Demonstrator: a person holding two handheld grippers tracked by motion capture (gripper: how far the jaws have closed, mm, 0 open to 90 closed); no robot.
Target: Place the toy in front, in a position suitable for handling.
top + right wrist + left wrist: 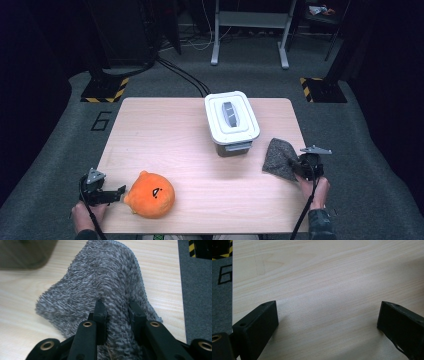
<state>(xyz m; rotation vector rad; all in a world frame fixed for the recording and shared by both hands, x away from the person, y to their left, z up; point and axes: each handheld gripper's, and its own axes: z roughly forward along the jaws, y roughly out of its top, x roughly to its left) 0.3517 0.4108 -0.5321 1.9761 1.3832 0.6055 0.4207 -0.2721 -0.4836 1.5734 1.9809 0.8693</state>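
Right gripper first: its fingers are clamped on a fold of the grey fuzzy cloth, pile bulging up between the two black pads. From that pinch the cloth runs away from the gripper, its long axis straight ahead along the fingers, widest just past the tips and narrowing to a rounded far end. In the high view the right gripper sits at the right edge of the table, and the cloth stretches from it up and to the left, its far corner pointing toward the white-lidded container just beyond. The cloth looks lifted at the pinched end, draping down to the wood at its far side.

Over on the left, the left gripper has its fingers wide apart, bare table between them. From above, the left gripper lies low at the near left corner, pointing right, with the orange plush toy just beside its tips; whether they touch it I cannot tell. The cloth is well apart from this gripper, across the table.
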